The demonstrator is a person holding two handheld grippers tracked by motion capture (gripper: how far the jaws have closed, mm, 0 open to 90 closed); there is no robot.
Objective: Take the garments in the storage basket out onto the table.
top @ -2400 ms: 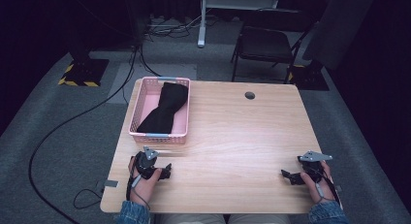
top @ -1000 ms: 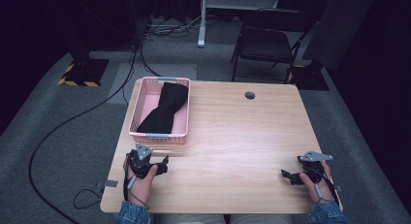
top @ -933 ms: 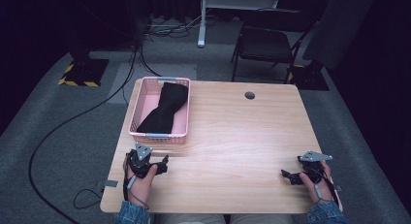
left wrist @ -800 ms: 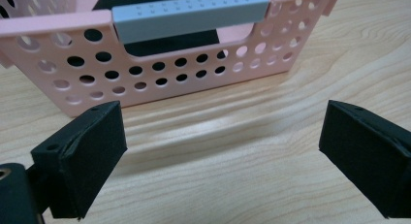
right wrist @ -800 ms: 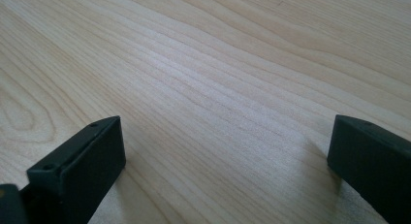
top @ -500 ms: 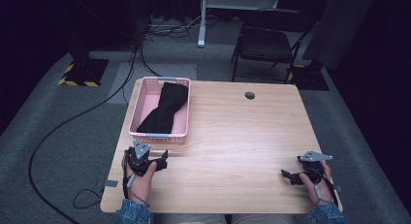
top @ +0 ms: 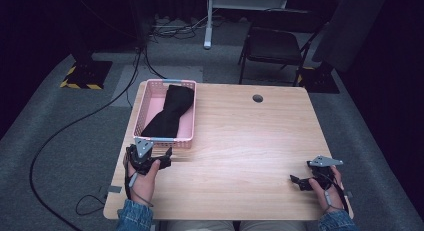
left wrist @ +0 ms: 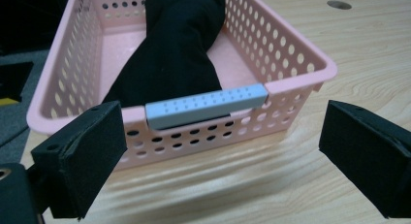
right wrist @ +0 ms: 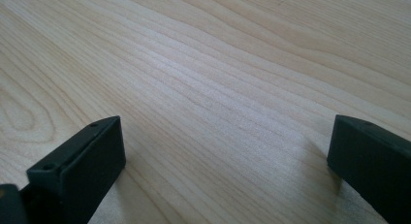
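Nearer the perforated pink basket (left wrist: 271, 44) now, left gripper (left wrist: 223, 151) fingers apart; right gripper (right wrist: 228, 166) likewise.

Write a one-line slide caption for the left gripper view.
Open left gripper faces a pink basket holding black cloth.

high: overhead, facing forward | left: close on basket (left wrist: 300, 64) | right: close, tabletop (right wrist: 218, 88)

Overhead light brightens the table (top: 240, 141) with a soft glare at its centre, while the surroundings stay dim and the close-up jaws blur slightly.
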